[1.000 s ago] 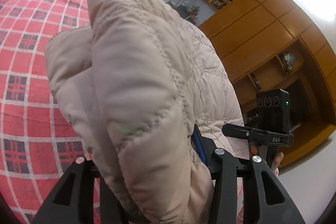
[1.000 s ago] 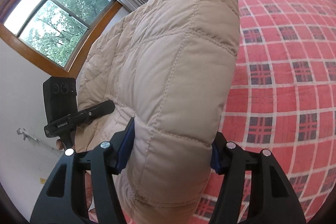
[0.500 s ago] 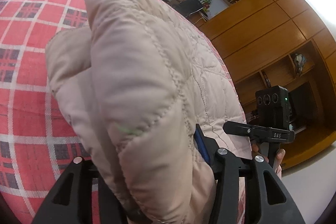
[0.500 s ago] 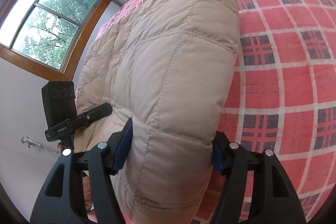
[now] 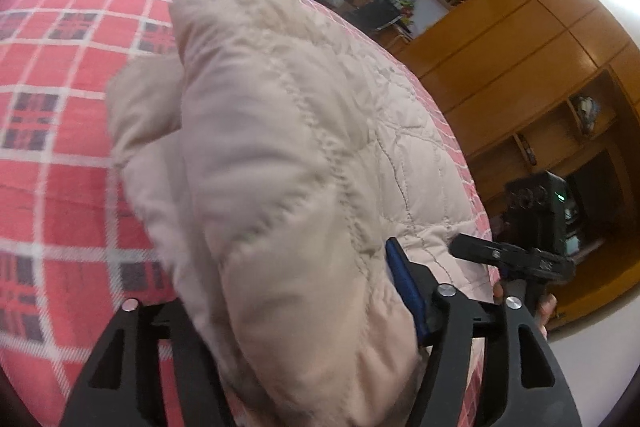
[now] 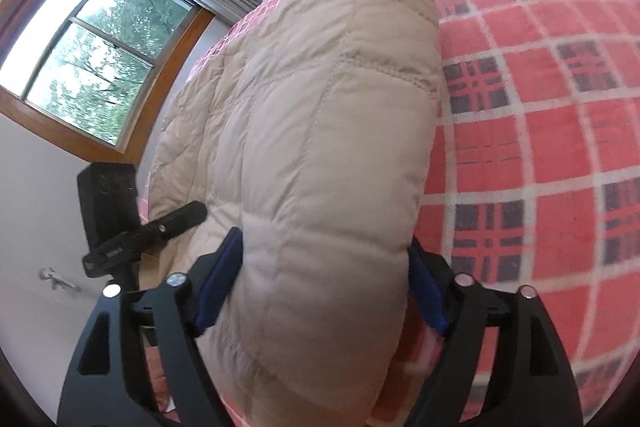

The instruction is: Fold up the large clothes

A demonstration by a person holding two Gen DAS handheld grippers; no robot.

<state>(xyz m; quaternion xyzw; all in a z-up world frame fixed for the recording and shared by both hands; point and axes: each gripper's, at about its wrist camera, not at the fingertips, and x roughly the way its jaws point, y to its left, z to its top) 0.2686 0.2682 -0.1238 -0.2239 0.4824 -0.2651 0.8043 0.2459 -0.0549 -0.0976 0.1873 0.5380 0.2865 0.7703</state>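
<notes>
Folding the big puffy coat

Both the left gripper point(image 5: 304, 311) and right gripper point(image 6: 320, 279) squeeze the beige coat point(image 5: 280, 147) mid-frame over the red checked bed point(image 6: 540, 107) (mid-fold, I think); next, lay it flat.

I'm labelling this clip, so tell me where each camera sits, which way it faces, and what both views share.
Left wrist: on the left gripper, looking along its fingers across the plaid bed toward the wooden cabinets; a hand shows.
Right wrist: on the right gripper, facing the window; no hand clearly shows.
Shared: the beige quilted coat, the bed, the other gripper.
</notes>
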